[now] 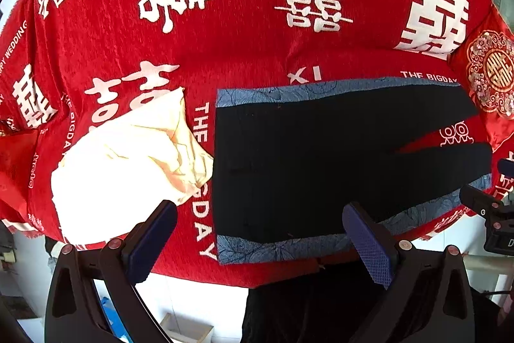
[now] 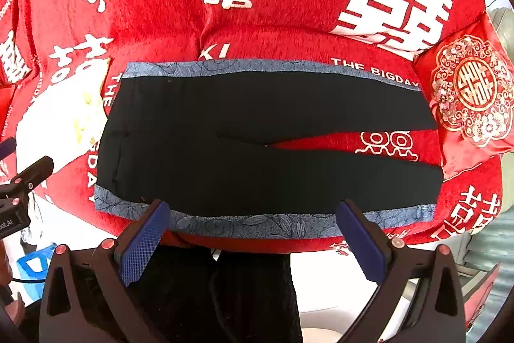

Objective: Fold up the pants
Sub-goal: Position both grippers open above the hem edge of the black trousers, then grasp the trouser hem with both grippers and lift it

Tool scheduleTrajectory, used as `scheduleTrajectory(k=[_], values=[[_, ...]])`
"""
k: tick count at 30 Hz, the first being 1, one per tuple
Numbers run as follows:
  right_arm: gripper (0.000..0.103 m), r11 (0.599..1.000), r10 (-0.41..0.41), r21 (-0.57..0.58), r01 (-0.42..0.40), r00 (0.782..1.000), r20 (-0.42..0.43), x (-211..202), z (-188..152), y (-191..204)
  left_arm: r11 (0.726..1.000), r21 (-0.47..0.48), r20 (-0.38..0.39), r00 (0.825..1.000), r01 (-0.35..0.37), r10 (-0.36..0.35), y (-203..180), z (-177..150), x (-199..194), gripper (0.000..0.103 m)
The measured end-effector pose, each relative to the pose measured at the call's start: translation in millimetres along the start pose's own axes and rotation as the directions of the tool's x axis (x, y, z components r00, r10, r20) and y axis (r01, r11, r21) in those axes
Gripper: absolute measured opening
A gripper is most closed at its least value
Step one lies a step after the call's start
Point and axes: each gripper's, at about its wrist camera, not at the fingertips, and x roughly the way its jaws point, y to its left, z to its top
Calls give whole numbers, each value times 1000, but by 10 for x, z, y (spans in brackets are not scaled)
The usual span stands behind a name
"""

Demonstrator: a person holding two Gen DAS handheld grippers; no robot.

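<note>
A pair of black fabric pants point(image 2: 257, 134) with a grey-blue leaf-patterned stripe along each outer side lies flat on a red plush blanket printed with white double-happiness characters point(image 2: 289, 15), spread over what looks like a bed. The waistband is at the left and the two legs run to the right, parting in a narrow wedge that shows the red cover between them. In the left wrist view the same pants point(image 1: 305, 156) fill the right half of the scene, with a crumpled cream-white cloth point(image 1: 128, 169) just beside the waistband on the left, its near edge close to the blanket's point(image 1: 257, 47) near border. A red satin cushion embroidered with a gold and white medallion point(image 2: 469, 95) sits at the right, touching the far leg's hem. The left gripper point(image 1: 260, 243) hangs over the near edge of the bed, its jaws wide apart and holding nothing, one blue pad over the red cover, the other over the near stripe. The right gripper point(image 2: 253, 243) hovers likewise at the near stripe, jaws spread and empty, both blue pads point(image 2: 141, 246) above the patterned band.
</note>
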Motion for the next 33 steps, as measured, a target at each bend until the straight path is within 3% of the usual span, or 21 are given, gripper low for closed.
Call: scheduleTrajectory(k=[12,25,29,33], values=[[103,999,-54,4,54,998,35,-101,19,73,1000,13,34,999,23,-23,76,46,-41,103],[103,995,-97,19,97,995,12,-130,-179,208,998,58,24,999,31,-32,102,-49,-41,103],[103,997,-82,-3,82,996,29,-121,-136,169,999,39,21,1000,18,-18,93,-47,-51,103],[103,996,-63,-60,66,997,46,-61,-79,83,999,-38,19,1000,-7,7,46,-23,-48,103]])
